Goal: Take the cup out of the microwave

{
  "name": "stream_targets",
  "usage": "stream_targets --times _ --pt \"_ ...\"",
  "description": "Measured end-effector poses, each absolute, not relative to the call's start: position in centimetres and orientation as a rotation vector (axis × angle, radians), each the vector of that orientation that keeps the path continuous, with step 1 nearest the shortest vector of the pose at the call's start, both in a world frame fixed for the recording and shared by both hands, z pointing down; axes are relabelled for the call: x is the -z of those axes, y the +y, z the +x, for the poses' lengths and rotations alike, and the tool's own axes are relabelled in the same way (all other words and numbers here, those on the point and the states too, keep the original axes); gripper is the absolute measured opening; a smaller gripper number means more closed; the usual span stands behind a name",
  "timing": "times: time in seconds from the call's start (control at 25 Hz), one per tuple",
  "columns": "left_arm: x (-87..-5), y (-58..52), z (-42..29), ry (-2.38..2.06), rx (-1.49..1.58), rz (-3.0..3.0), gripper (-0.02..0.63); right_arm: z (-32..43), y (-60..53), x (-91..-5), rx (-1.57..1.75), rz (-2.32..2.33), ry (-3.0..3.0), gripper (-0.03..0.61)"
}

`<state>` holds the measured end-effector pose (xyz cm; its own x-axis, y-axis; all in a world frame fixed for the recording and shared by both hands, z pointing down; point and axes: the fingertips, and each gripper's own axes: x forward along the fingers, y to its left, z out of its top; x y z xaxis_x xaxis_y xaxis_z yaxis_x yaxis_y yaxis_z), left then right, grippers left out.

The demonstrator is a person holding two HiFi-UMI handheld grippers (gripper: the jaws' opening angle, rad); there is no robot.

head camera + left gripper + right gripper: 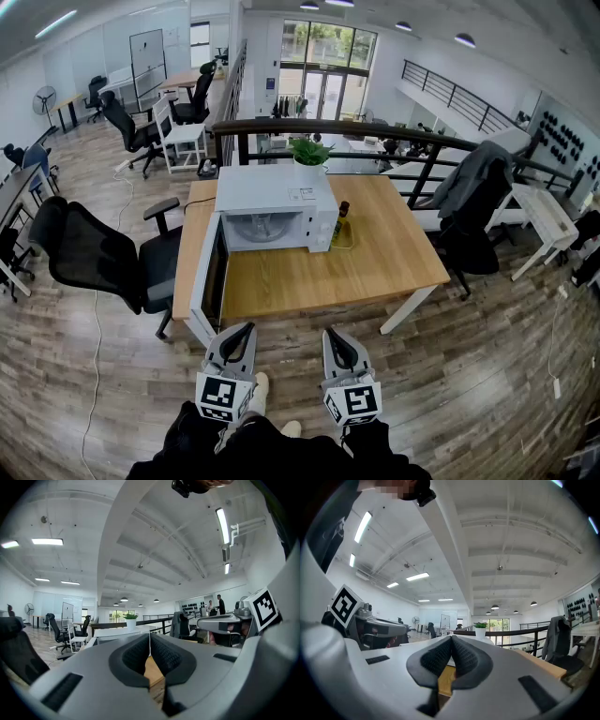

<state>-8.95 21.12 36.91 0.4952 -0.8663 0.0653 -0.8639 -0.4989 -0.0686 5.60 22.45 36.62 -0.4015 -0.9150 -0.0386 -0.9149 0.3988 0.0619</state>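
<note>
Your left gripper [239, 330] and right gripper [330, 336] hover side by side in front of the white box-shaped microwave [277, 202], both short of the near edge of the light wooden table [375, 262] it stands on. Both pairs of jaws are pressed together, pads meeting, nothing between them. The microwave's door [211, 281] hangs wide open to its left, swung out toward you. Inside the cavity a pale round shape [260, 230] sits low in the middle; from up here you can't tell whether that's the cup or just the turntable. Just right of the microwave stands a dark bottle [341, 221], right behind the microwave a green potted plant [309, 152], and off to the microwave's left a black office chair [94, 258].
</note>
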Motion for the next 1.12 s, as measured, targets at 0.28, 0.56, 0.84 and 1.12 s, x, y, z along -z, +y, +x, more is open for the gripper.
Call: stream_targets --times 0.28,0.56,0.84,1.12 --pt "-36.9 21.0 -8.8 1.556 0.144 -2.693 0.028 5.8 22.3 -36.5 0.123 1.723 -2.630 0.014" --pt "-37.0 20.3 -7.2 1.534 0.142 -2.698 0.028 7.0 22.0 -36.9 0.118 1.731 -2.620 0.014" --pt "-37.6 18.7 -5.7 1.523 0.135 -2.720 0.028 9.2 21.0 -37.3 0.116 1.776 -2.582 0.015" --pt "-38.8 13.5 -5.1 1.509 0.177 -2.745 0.028 9.6 16.5 -38.6 0.058 1.778 -2.575 0.015"
